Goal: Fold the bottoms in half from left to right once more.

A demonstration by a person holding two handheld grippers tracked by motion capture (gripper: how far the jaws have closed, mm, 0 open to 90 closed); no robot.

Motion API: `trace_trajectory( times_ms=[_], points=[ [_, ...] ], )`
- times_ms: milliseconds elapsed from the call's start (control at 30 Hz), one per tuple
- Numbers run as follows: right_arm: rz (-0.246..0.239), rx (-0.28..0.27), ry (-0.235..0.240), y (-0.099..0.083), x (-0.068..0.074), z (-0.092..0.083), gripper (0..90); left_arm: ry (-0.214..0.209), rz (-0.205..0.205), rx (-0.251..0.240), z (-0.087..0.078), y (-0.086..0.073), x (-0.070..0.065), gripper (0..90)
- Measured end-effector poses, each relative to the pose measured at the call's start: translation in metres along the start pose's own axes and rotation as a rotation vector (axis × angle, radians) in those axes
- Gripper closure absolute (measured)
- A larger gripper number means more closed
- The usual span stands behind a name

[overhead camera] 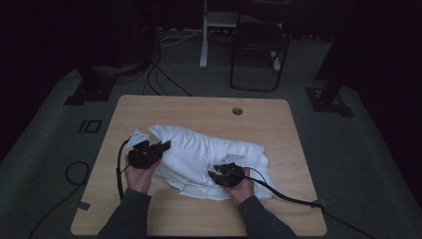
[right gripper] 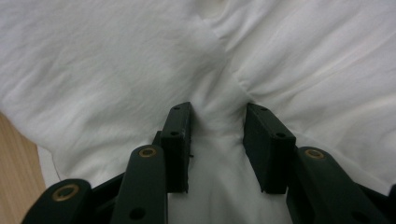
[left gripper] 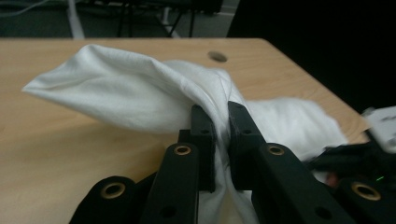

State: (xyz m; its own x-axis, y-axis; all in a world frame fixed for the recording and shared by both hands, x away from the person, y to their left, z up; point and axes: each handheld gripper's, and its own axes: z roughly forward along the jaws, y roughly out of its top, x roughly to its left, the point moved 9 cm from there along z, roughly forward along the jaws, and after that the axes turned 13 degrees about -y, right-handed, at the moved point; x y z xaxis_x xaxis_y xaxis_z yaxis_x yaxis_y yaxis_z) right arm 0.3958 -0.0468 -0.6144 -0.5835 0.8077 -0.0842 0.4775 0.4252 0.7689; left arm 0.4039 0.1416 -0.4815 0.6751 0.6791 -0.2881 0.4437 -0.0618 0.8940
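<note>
White garment (overhead camera: 209, 157) lies bunched mid-desk (overhead camera: 149, 107): light, limp, no stiffness, so it'll sag and slide. Left gripper (left gripper: 220, 122) has its fingers clenched on a pinched fold. Right gripper (right gripper: 219, 122) straddles a ridge of cloth, fingers not yet pressing. Best to grab bunched folds or seams.

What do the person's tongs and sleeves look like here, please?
Both the left tongs and the right tongs are black, each with two flat, blocky jaws on arms studded with brass-coloured rivets. A pale grey three-cornered plate sits on top of the left one, and a black cable trails from the right. The person wears dark grey long sleeves.
</note>
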Motion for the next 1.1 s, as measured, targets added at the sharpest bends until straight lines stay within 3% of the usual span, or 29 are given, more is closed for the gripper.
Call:
trace_trajectory(
  times_ms=[133,267,367,433,500,600,700,733,800,900,933,1033,1100],
  points=[
    [-0.042,0.003,-0.047,0.01,0.014,0.007,63.0,-0.023,0.022,-0.022,0.006,0.015,-0.011,83.4],
    [-0.007,-0.015,0.002,0.017,0.025,0.016,63.1,-0.035,0.04,-0.031,0.01,0.025,-0.019,83.5],
    [-0.012,-0.038,0.015,0.017,0.028,0.017,63.0,-0.035,0.048,-0.027,0.014,0.026,-0.02,83.4],
    [-0.076,-0.03,0.047,0.018,0.026,0.003,53.6,-0.032,0.048,-0.028,0.014,0.026,-0.019,83.4],
    [-0.114,-0.061,0.049,0.02,0.024,-0.012,52.2,-0.03,0.045,-0.029,0.014,0.026,-0.018,83.4],
    [-0.13,-0.079,0.075,0.017,0.026,-0.025,52.4,-0.032,0.042,-0.03,0.014,0.025,-0.018,83.4],
    [-0.191,-0.008,0.032,0.002,0.027,-0.015,53.2,-0.043,0.047,-0.03,0.017,0.026,-0.022,83.4],
    [-0.191,-0.008,0.032,0.002,0.027,-0.015,53.2,-0.043,0.047,-0.03,0.017,0.026,-0.022,83.4],
    [-0.235,-0.018,0.015,0.0,0.03,-0.01,53.1,-0.051,0.06,-0.025,0.021,0.026,-0.028,83.4],
    [-0.271,0.002,0.045,0.004,0.028,-0.018,49.5,-0.059,0.067,-0.018,0.024,0.025,-0.031,83.4],
    [-0.264,-0.018,0.051,0.008,0.025,-0.024,49.6,-0.061,0.07,-0.016,0.025,0.024,-0.032,83.4],
    [-0.169,-0.078,-0.01,0.023,0.001,-0.034,50.7,-0.066,0.071,-0.01,0.027,0.023,-0.032,83.3],
    [-0.117,-0.068,-0.02,0.026,-0.009,-0.03,50.0,-0.07,0.072,-0.01,0.028,0.023,-0.034,83.4]
  ],
)
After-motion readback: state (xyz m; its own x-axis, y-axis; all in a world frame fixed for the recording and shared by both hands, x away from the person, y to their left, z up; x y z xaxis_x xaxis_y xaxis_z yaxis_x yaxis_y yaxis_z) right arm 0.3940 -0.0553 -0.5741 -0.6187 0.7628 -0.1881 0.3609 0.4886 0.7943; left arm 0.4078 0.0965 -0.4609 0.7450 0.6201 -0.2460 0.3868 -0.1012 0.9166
